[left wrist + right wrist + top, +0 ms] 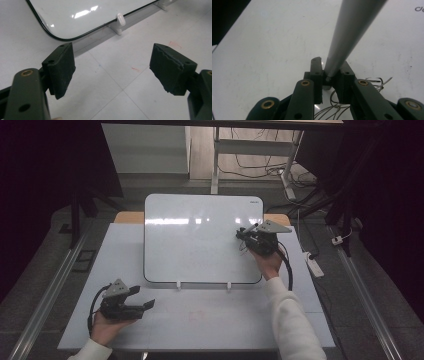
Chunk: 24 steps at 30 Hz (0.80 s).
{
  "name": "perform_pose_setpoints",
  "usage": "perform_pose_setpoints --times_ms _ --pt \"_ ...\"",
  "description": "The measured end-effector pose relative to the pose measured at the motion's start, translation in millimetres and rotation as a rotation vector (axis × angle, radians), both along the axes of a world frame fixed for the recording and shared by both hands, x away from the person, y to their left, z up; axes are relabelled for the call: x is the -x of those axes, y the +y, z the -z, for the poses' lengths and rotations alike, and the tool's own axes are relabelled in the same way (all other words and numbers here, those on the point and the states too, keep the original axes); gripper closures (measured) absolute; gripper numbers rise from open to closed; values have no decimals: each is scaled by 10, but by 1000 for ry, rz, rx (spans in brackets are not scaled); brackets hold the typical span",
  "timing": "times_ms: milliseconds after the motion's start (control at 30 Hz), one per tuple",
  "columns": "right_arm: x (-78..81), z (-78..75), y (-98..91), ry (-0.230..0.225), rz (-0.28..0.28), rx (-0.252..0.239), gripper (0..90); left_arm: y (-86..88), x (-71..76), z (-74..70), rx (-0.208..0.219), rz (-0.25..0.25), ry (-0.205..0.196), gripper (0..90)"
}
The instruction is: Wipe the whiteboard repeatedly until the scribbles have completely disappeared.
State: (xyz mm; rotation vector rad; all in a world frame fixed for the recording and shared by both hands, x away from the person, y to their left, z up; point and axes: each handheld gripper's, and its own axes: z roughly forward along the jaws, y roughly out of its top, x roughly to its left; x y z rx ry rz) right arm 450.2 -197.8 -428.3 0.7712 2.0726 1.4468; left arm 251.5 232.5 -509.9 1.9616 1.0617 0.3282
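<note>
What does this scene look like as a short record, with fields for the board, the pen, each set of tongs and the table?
board: whiteboard, propped on two white clips, wiped clean
pen: grey marker, clamped in right tongs
right tongs: shut on the marker, over the board's right edge
left tongs: open, holding nothing, near the table's front left
table: white, faint red marks in front of the board
</note>
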Motion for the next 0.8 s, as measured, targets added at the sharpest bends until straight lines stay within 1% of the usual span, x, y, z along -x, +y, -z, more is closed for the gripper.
perform_pose_setpoints --times_ms 33,67,100,133,167,200,233,267,300,333,367,400,433,467,500,533,567,600,667,700,733,767,800 --pt "-16 -14 -25 4 7 -12 777 -2 -2 3 -4 -1 1 211" --pt "-41 -29 -82 1 42 -53 777 -4 4 2 -6 1 0 210" --pt "-64 -39 -141 13 80 -97 777 -6 14 -3 -3 0 -2 210" --pt "-75 -28 -166 29 82 -126 777 -4 23 -9 -2 0 -6 210" --pt "-58 -14 -140 31 64 -108 777 1 25 -13 1 1 -8 210" --pt "-26 -2 -88 19 31 -56 777 5 21 -12 3 -3 -7 211" --pt "3 4 -52 5 13 -11 777 7 12 -7 4 -5 -4 211" --pt "9 -8 -56 0 13 7 777 5 4 -1 3 -5 -1 211" --pt "-7 -28 -102 -5 38 -12 777 3 1 2 -2 -3 1 211" --pt "-34 -55 -176 -12 86 -45 777 -1 4 1 -4 -2 1 210" --pt "-65 -72 -258 -7 126 -91 777 -5 13 -2 -1 -3 -1 210" --pt "-89 -71 -314 12 133 -133 777 -4 20 -9 0 -3 -3 210" --pt "-79 -54 -313 21 126 -139 777 0 25 -15 4 -3 -5 210" --pt "-49 -34 -262 21 94 -101 777 4 25 -18 9 -4 -5 210" --pt "-15 -6 -194 14 48 -54 777 10 17 -16 16 -5 -4 210" --pt "11 13 -145 7 19 -22 777 13 9 -11 18 -7 1 210" --pt "10 8 -140 1 18 -12 777 11 3 -5 15 -8 3 210" --pt "-24 -10 -177 3 29 -31 778 8 4 -1 13 -8 6 210" --pt "-104 -74 -313 2 118 -109 778 4 17 -5 12 -3 2 210" --pt "-140 -102 -371 4 143 -146 777 4 22 -9 12 -2 -1 210" --pt "-157 -116 -394 8 153 -163 778 5 23 -12 15 -3 -2 210" --pt "-148 -113 -373 8 151 -153 777 8 19 -12 17 -4 -2 210" --pt "-125 -95 -320 8 119 -119 777 12 13 -8 17 -4 0 210"
